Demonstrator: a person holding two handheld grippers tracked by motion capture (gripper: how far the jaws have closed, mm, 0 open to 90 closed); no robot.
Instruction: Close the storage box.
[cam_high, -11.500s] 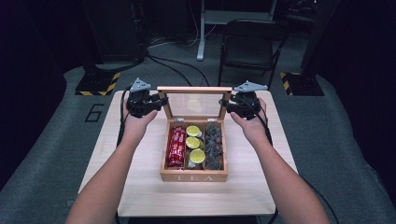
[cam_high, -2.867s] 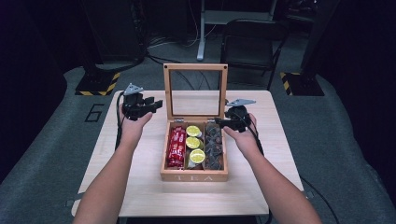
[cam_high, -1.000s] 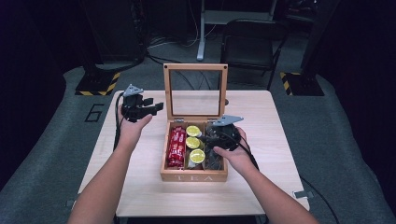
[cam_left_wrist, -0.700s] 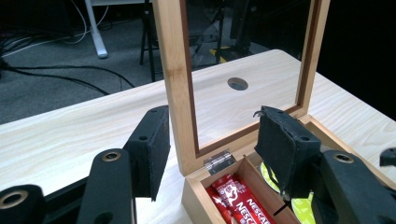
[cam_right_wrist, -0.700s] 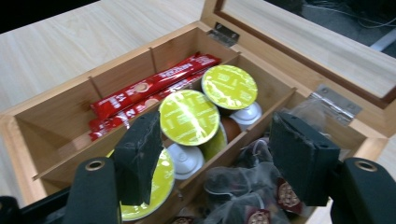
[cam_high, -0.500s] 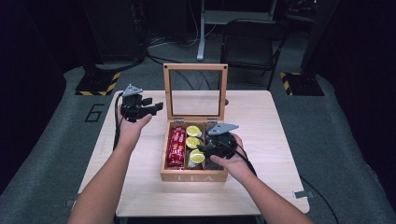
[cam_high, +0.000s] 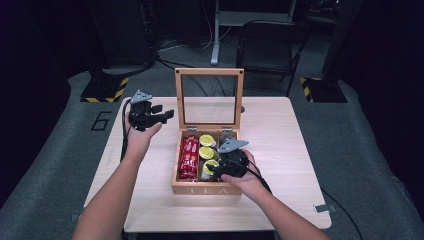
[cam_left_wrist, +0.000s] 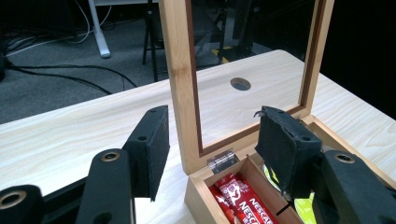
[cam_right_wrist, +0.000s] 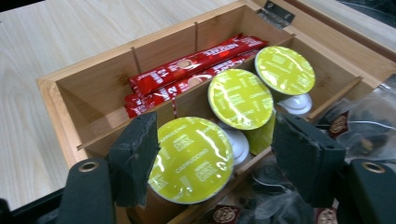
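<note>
Since the earlier pictures the right gripper (cam_high: 216, 169) has come from the box's far right corner down over the tea box (cam_high: 206, 188), and its jaws have just been opening. They now stand apart on either side of the nearest coffee capsule (cam_right_wrist: 190, 158), not yet pressing on it. The left gripper (cam_high: 162, 116) hovers left of the box beside the raised lid (cam_high: 209, 98), jaws apart with the lid's left post between them and no clear pinch on it.

Judging by this, the lid is already up and the reach into the box is made; gripping and lifting the capsule out are still to do. That capsule sits at the front of the middle compartment, with two more behind it.

The box front reads "TEA". The capsule's yellow-green foil reads "CAPPUCCINO". The red stick packets (cam_right_wrist: 196, 63) in the left compartment read "NESCAFE". The dark pouches (cam_right_wrist: 357, 128) in the right compartment bear a round emblem too small to read.
</note>
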